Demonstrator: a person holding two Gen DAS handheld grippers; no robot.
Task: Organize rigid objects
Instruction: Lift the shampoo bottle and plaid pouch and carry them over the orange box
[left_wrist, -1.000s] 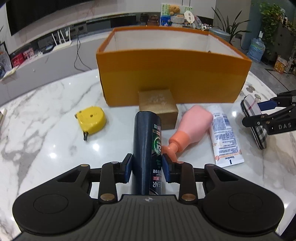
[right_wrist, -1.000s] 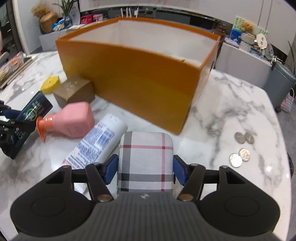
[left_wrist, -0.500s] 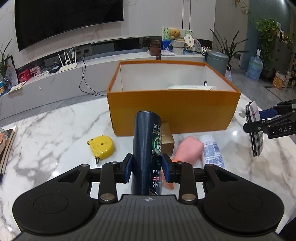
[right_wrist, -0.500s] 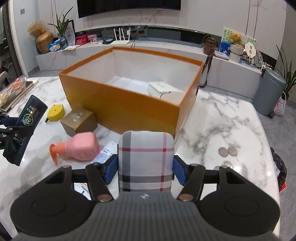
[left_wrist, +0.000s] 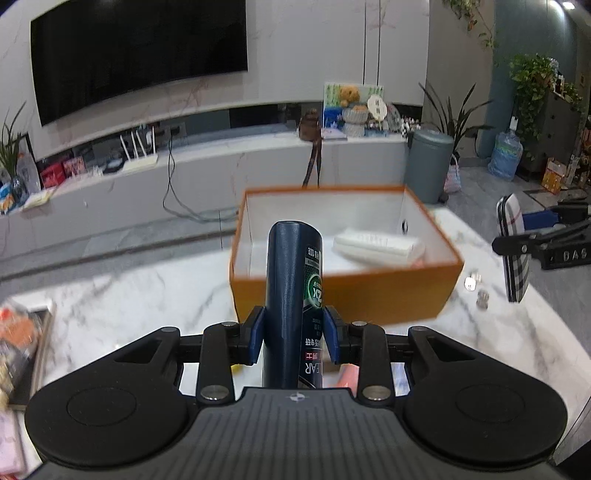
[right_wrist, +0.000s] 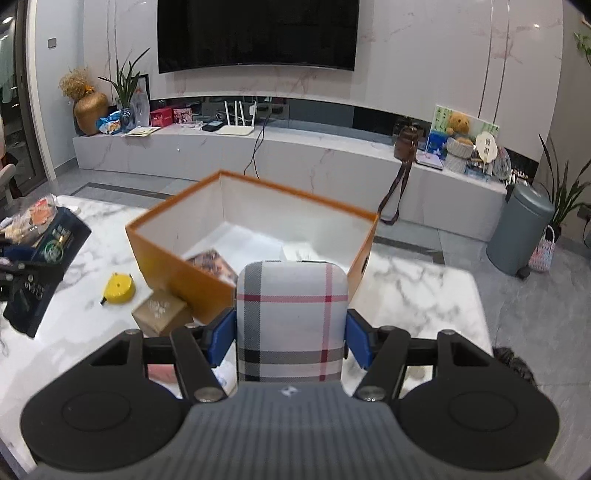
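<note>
Fingers of the left gripper (left_wrist: 293, 334) are clenching a stiff, probably slippery bottle (left_wrist: 293, 291) mid-body; the right gripper (right_wrist: 290, 338) is squeezing a rigid plaid case (right_wrist: 291, 321) edgewise.

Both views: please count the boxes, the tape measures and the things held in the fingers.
Boxes: 3 (orange box, small brown box, white box inside it)
Tape measures: 1 (yellow tape measure)
Held things: 2 (dark blue bottle, plaid case)
Total: 6

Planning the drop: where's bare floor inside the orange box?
Orange box: near left corner holds a printed packet, a white packet lies toward the right wall. Floor along the far wall and left side looks bare. Outside, its left front is crowded: tape measure, brown box.
</note>
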